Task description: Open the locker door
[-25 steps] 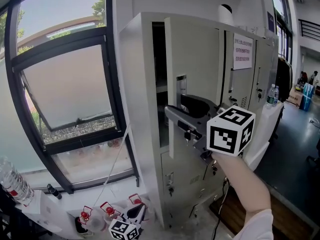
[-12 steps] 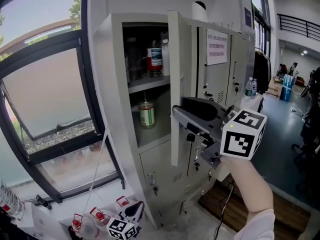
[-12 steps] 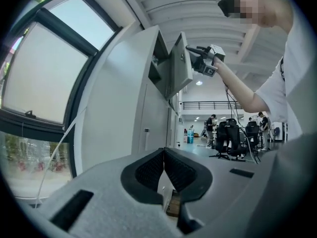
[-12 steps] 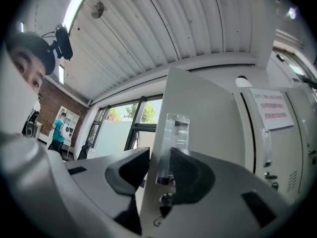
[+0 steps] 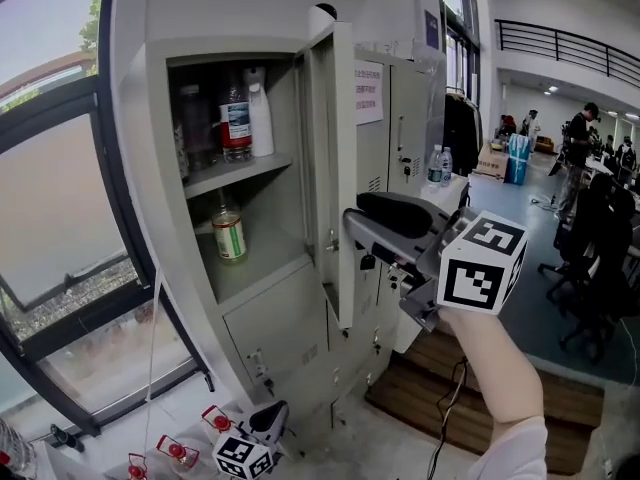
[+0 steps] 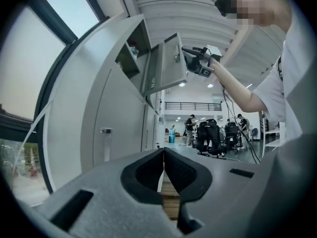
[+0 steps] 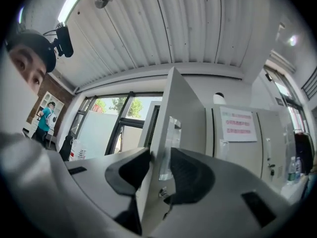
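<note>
The grey locker's upper door (image 5: 338, 158) stands swung wide open, edge-on in the head view. My right gripper (image 5: 352, 232) is shut on its free edge near the latch; its jaws have just closed there. In the right gripper view the door edge (image 7: 184, 108) sits clamped between the two pads of the right gripper (image 7: 159, 175). Inside the locker, bottles (image 5: 236, 120) stand on the upper shelf and one bottle (image 5: 228, 230) on the lower. My left gripper (image 5: 272, 418) hangs low by the locker's foot, shut and empty; in its own view the left gripper (image 6: 163, 167) has its pads pressed together.
More closed lockers, one with a pink notice (image 5: 367, 92), run to the right. Water bottles (image 5: 438, 165) stand on a white counter beyond them. A window (image 5: 60, 228) fills the left. Red-capped items (image 5: 216, 420) lie on the floor. People and office chairs (image 5: 592, 248) are at far right.
The door has swung from barely ajar to wide open, drawn by my right gripper. The shelves and bottles inside have come into view. The left gripper stays low.
</note>
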`<act>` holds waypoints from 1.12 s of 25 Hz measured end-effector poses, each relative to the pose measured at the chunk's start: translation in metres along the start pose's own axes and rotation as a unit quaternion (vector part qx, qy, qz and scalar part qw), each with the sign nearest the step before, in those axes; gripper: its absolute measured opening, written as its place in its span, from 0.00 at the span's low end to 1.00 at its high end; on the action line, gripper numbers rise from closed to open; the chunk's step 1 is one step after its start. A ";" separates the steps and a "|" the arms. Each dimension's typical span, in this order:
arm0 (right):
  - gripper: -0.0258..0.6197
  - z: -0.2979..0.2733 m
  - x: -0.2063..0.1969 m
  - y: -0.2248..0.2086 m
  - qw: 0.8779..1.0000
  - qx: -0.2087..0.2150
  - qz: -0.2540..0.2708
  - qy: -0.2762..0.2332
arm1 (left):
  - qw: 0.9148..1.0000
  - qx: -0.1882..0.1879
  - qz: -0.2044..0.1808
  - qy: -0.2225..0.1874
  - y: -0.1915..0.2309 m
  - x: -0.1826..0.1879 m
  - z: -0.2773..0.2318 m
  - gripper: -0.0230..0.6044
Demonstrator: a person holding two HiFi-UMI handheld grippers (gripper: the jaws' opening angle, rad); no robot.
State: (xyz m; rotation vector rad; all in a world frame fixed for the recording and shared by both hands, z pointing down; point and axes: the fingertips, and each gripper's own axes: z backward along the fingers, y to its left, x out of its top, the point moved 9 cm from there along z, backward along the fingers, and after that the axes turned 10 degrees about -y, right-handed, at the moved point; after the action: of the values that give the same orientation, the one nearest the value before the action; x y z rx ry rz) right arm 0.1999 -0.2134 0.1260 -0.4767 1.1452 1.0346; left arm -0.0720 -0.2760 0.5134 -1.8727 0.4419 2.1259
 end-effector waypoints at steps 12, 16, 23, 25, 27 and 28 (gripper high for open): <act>0.22 0.055 0.017 -0.049 0.994 -0.104 0.024 0.034 | 0.998 -0.064 0.012 0.001 -0.031 -0.005 -0.039 0.05; 0.13 0.070 0.015 -0.073 0.989 -0.139 0.020 0.037 | 0.997 -0.073 0.013 0.001 -0.039 -0.006 -0.047 0.05; 0.06 0.083 0.008 -0.084 0.987 -0.151 0.045 0.033 | 0.997 -0.080 0.011 0.003 -0.045 -0.008 -0.051 0.05; 0.06 0.083 0.006 -0.085 0.987 -0.151 0.045 0.032 | 0.997 -0.078 0.010 0.002 -0.045 -0.007 -0.052 0.05; 0.06 0.084 0.002 -0.084 0.987 -0.154 0.046 0.028 | 0.997 -0.075 0.010 0.001 -0.045 -0.008 -0.051 0.05; 0.06 0.084 -0.002 -0.084 0.986 -0.157 0.048 0.025 | 0.997 -0.073 0.010 0.001 -0.045 -0.008 -0.051 0.05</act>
State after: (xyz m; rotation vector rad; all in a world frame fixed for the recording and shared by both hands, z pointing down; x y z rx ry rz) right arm 0.3149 -0.1896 0.1451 -0.7061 1.0603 1.3019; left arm -0.0072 -0.2553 0.5131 -1.9559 0.3152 2.2247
